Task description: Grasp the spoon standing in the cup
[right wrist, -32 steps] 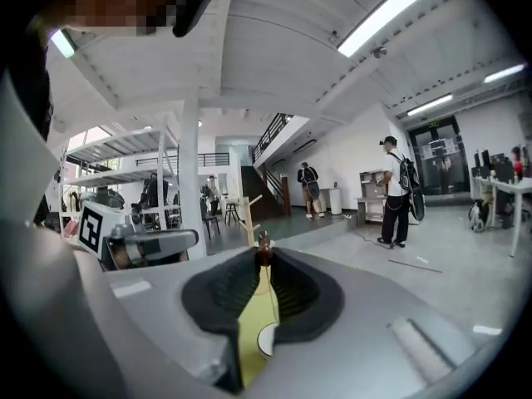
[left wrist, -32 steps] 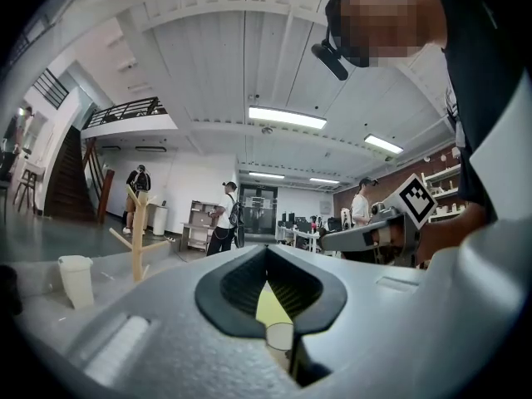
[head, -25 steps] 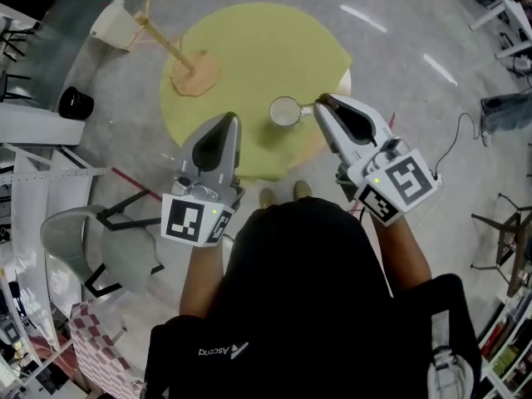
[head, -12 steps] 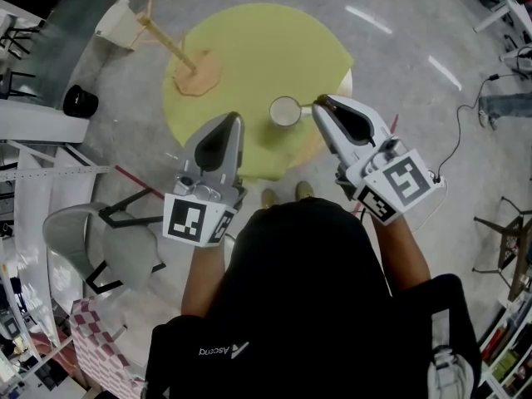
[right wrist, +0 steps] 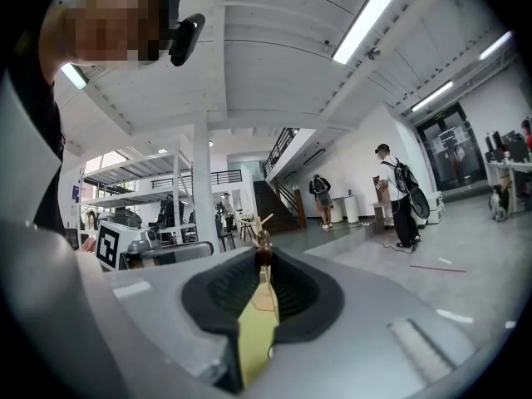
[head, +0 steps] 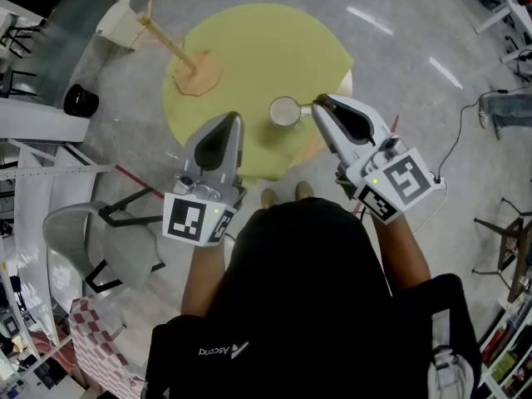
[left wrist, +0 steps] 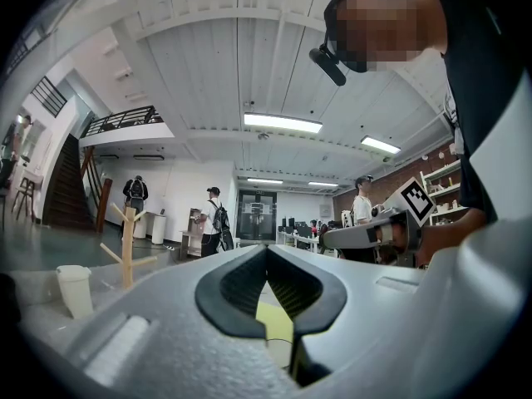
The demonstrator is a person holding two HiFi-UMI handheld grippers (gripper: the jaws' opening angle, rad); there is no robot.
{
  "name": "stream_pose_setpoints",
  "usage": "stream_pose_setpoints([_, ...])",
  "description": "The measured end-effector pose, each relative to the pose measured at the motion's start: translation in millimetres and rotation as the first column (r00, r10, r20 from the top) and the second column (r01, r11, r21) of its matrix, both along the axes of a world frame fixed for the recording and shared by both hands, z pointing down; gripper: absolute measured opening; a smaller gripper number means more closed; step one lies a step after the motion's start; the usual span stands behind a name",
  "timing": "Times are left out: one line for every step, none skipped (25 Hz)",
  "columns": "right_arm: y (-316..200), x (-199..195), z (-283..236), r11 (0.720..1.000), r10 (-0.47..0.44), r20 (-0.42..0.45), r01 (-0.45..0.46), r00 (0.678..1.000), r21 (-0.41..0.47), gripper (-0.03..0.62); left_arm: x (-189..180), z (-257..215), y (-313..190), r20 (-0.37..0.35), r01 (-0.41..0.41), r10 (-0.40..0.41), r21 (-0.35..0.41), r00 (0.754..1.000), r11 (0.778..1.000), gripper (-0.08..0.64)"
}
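A white cup (head: 285,111) stands near the front edge of the round yellow table (head: 258,40). My right gripper (head: 318,104) reaches the cup's right rim. In the right gripper view its jaws (right wrist: 264,254) are closed on the thin handle of the spoon (right wrist: 267,285), whose dark end pokes out just past the tips. The spoon cannot be made out in the head view. My left gripper (head: 232,120) hovers over the table's front left, a hand's width left of the cup. Its jaws (left wrist: 267,249) meet at the tips with nothing between them.
A wooden peg stand (head: 194,73) rises from the table's left side. Past it a white container (head: 116,23) and a black object (head: 81,100) sit on the floor. A grey chair (head: 108,239) is at the lower left. Several people stand far off.
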State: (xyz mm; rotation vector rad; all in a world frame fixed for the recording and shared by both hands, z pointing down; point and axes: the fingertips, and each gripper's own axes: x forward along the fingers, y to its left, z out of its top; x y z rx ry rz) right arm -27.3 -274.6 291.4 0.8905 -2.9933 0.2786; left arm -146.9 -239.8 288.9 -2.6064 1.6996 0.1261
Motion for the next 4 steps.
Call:
stream_pose_setpoints([-0.6,0.0,0.1,1.0,-0.001,0.0,0.001,1.0,0.0,0.041,0.2,0.2,-0.6,0.0,0.0,0.0,0.0,1.0,1.0,0.009])
stream_pose_setpoints([-1.2,-0.1,0.2,1.0,-0.002,0.0,0.002,1.0,0.0,0.041,0.4,0.4,-1.2,0.0,0.0,0.0,0.0,1.0,1.0,0.011])
stream_pose_setpoints([-1.7,-0.2,0.2,1.0,-0.003,0.0,0.003,1.0,0.0,0.041,0.5,0.6,-1.7,0.0,0.0,0.0,0.0,1.0,1.0,0.009])
stream_pose_setpoints([-2.1,-0.3,0.2,1.0,-0.003,0.0,0.003,1.0,0.001,0.041,0.5,0.7,-2.1,0.0,0.0,0.0,0.0,1.0,1.0,0.009])
